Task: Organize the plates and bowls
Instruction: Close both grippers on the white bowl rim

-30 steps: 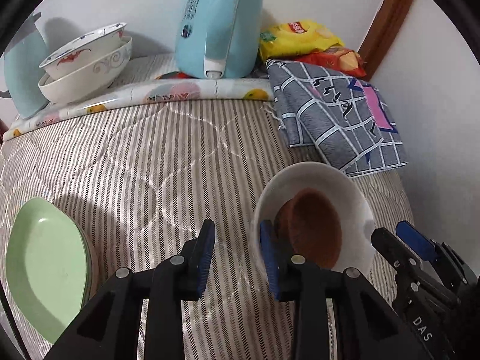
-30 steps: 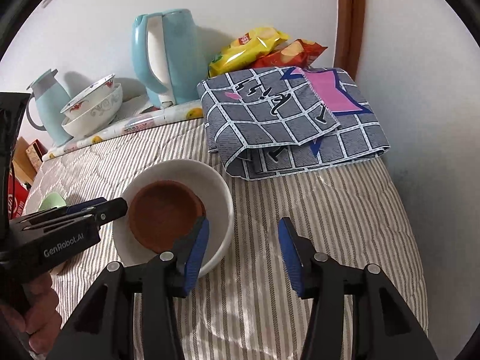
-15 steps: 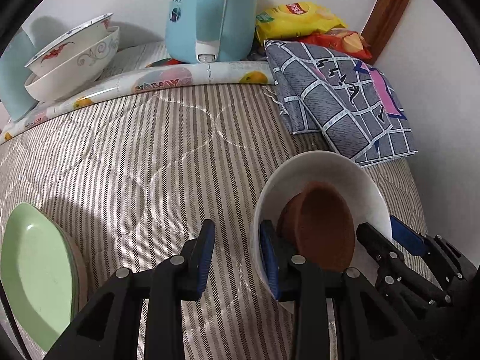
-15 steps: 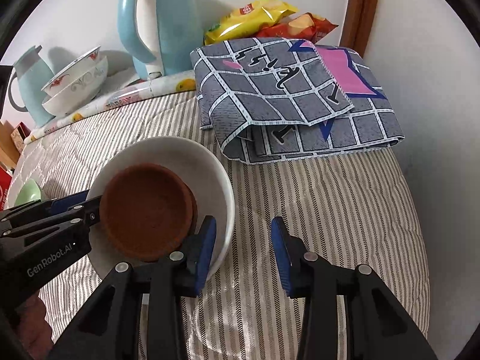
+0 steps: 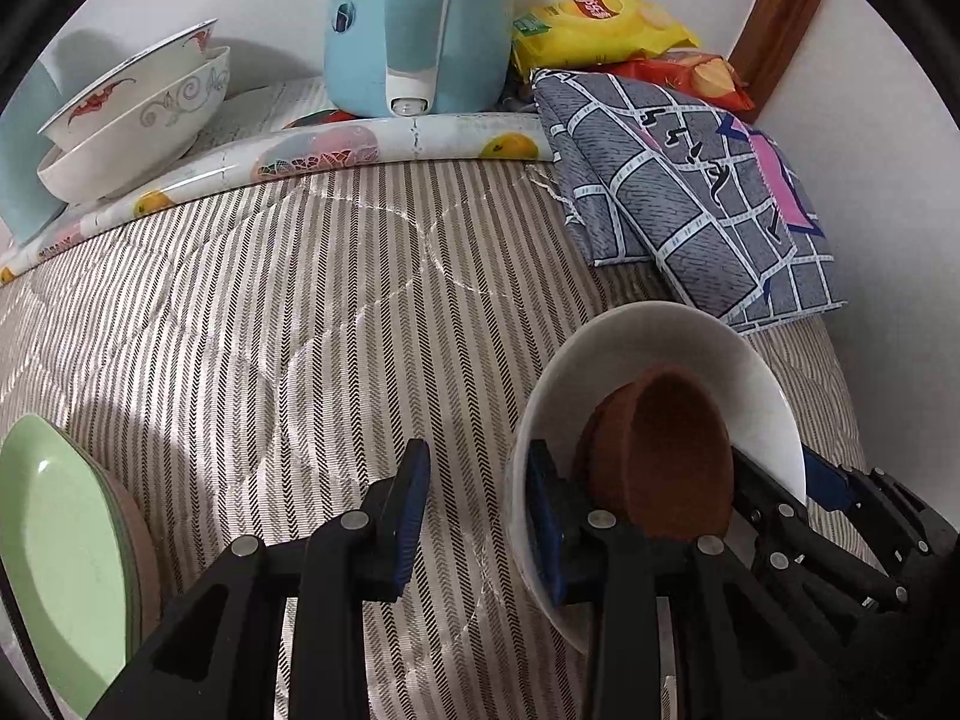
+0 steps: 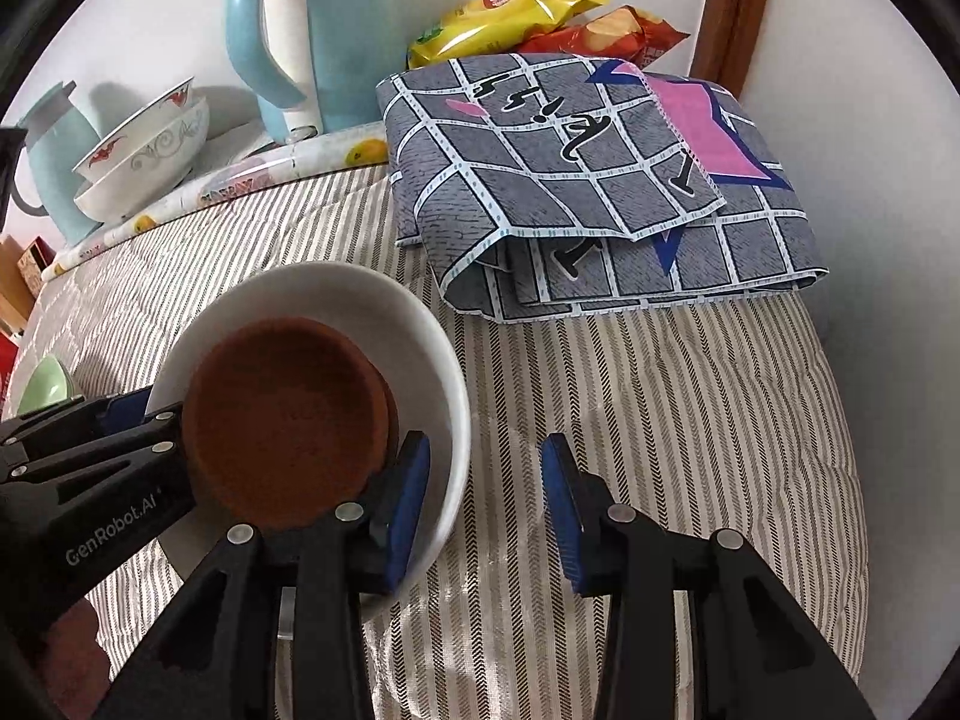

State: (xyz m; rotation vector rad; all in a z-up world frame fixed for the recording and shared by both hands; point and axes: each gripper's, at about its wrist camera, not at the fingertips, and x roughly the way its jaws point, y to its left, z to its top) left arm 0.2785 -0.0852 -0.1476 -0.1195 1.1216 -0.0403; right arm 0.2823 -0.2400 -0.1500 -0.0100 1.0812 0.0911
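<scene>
Straddling white bowl (image 6: 420, 324) rim, jaws apart, left gripper (image 5: 477, 510) marked GenRobot.AI, right gripper (image 6: 486, 498) just narrowed.

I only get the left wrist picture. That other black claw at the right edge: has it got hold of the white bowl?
Observer: Not yet. The right gripper straddles the white bowl at its rim. Its jaws have just been closing, but the outer pad stands clear of the bowl.
Operator: Does the blue kettle have a handle?
Observer: Yes, a looped one, on the side toward the patterned bowls.
Operator: And the blue sliver beside those bowls?
Observer: A smaller blue jug with a lid.
</scene>
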